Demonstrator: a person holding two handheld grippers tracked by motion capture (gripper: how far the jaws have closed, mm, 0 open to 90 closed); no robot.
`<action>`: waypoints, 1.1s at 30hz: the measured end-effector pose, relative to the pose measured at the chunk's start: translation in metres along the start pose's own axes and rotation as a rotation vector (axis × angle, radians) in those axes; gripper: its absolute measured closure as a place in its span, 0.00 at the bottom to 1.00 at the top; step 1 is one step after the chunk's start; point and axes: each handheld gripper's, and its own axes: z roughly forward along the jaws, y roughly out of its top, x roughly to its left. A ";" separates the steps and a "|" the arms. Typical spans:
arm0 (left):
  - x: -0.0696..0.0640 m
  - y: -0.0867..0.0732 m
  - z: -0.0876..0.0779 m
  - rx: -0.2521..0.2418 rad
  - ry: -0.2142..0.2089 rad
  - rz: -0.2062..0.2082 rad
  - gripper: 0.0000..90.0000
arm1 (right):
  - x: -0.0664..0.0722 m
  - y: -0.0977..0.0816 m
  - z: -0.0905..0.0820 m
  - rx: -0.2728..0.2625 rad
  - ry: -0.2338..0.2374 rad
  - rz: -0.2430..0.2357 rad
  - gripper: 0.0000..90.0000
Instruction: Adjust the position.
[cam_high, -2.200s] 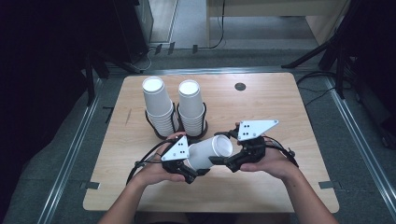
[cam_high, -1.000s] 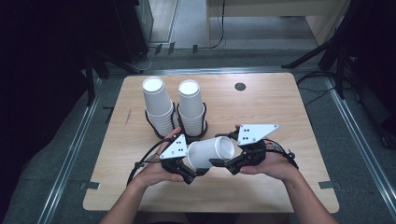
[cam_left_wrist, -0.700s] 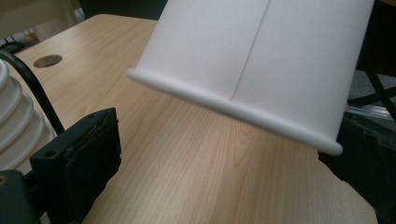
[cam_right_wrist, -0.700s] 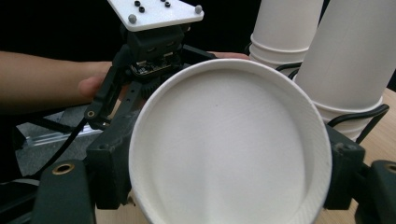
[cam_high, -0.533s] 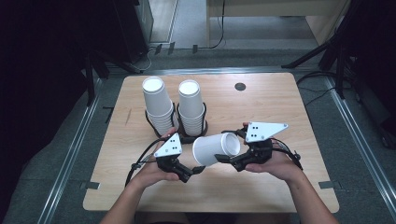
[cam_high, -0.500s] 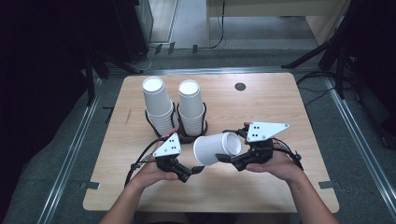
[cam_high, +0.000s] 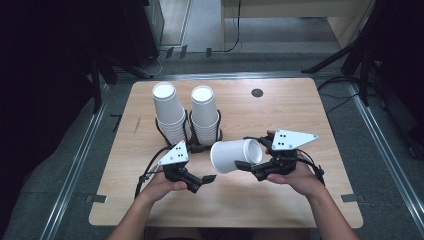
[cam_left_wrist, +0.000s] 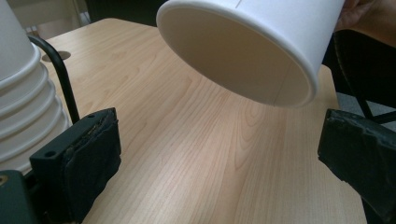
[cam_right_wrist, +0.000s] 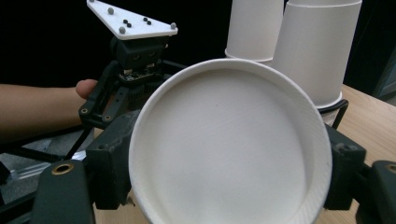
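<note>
Your right claw (cam_high: 245, 165) is squeezing the paper cup (cam_high: 236, 155) by its bottom end and holds it sideways above the worktop (cam_high: 300, 125). A moment ago your left claw (cam_high: 207, 178) held the cup's open end too. Now that claw has let go, its jaws are wide apart, and the cup's mouth sits just in front of it. So the cup looks passed over to your right hand. The cup is empty inside. Behind it, two stacks of cups (cam_high: 187, 117) stand upside down in black wire holders.
</note>
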 end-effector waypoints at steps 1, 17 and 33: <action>0.000 0.000 0.000 0.000 0.003 0.002 0.00 | 0.000 0.000 -0.001 -0.004 0.002 0.005 0.25; -0.003 0.003 0.004 -0.032 -0.031 -0.011 0.00 | -0.006 -0.012 -0.004 -0.137 0.060 0.092 0.25; -0.012 0.008 0.012 -0.075 -0.043 0.004 0.00 | -0.002 -0.011 0.004 -0.140 0.120 0.105 0.25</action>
